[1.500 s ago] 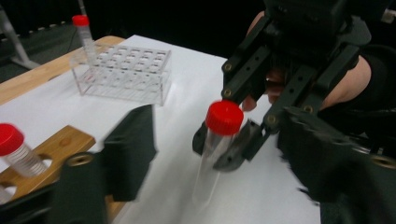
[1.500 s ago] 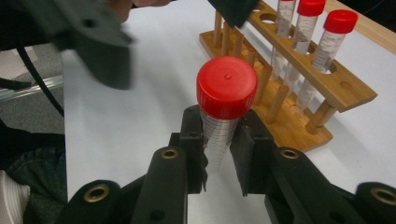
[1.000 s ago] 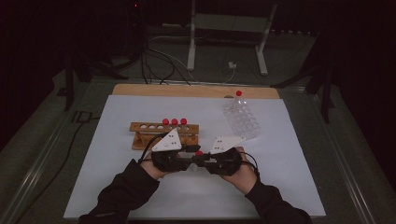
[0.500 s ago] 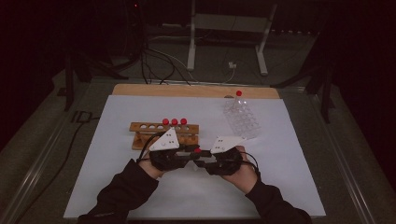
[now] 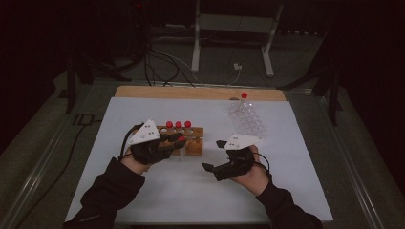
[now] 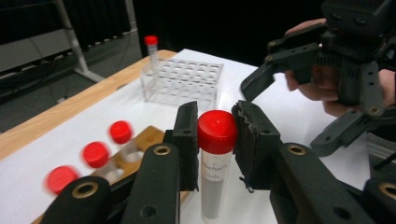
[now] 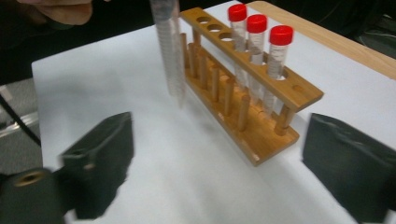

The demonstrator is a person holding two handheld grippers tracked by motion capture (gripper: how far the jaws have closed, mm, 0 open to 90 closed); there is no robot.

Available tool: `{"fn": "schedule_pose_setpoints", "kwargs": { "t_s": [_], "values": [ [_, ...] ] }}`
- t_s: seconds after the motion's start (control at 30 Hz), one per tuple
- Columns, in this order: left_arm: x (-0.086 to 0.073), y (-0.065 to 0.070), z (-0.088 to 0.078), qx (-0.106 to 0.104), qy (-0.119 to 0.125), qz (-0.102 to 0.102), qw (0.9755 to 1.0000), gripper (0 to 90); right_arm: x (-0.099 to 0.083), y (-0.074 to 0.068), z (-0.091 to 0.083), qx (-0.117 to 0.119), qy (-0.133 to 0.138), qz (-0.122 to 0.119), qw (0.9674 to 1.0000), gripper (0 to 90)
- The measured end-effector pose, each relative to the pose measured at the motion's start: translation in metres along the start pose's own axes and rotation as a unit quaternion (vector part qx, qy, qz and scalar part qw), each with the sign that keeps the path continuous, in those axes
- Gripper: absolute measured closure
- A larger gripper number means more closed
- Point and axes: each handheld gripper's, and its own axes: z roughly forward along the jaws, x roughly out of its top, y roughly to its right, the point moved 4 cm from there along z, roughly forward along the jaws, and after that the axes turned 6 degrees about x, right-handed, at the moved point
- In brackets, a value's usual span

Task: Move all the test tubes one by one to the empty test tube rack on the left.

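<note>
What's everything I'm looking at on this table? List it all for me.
Held tube: one, clear with red cap, upright between the left gripper's pads.
Racked tubes: three, red-capped, standing in the wooden rack.
Wooden rack: one, brown, mid-table.
Clear rack: one, transparent, far right on the sheet.
Lone tube: one, red-capped, at the clear rack's far corner.
White sheet: one, covering the table.
Left gripper: black, shut on the tube's cap.
Right gripper: black, open, jaws just opened, nothing between them.
</note>
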Motion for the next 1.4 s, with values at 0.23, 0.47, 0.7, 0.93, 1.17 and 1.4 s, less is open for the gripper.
{"fn": "schedule_pose_setpoints", "kwargs": {
  "t_s": [0.23, 0.47, 0.7, 0.93, 1.17, 1.4],
  "values": [
    [0.004, -0.022, -0.017, 0.042, 0.013, -0.008, 0.999, 72.2, 0.002, 0.004, -0.007, 0.004, 0.014, 0.013, 0.9998, 0.0],
    [0.01, -0.042, -0.024, 0.081, 0.019, -0.006, 0.9965, 72.2, 0.003, 0.007, -0.012, -0.004, 0.028, 0.009, 0.9996, 0.0],
    [0.015, -0.064, -0.022, 0.121, 0.034, -0.02, 0.9919, 72.2, 0.004, 0.008, -0.017, -0.009, 0.032, 0.003, 0.9994, 0.0],
    [0.011, -0.079, -0.012, 0.147, 0.041, -0.031, 0.9878, 72.2, 0.005, 0.009, -0.02, -0.011, 0.035, 0.001, 0.9993, 0.0],
    [-0.006, -0.09, 0.003, 0.158, 0.04, -0.051, 0.9854, 72.2, 0.003, 0.011, -0.022, -0.011, 0.036, 0.0, 0.9993, 0.0],
    [-0.025, -0.092, 0.015, 0.162, 0.019, -0.061, 0.9848, 72.2, 0.001, 0.013, -0.021, -0.011, 0.034, 0.002, 0.9994, 0.0]
  ]
}}
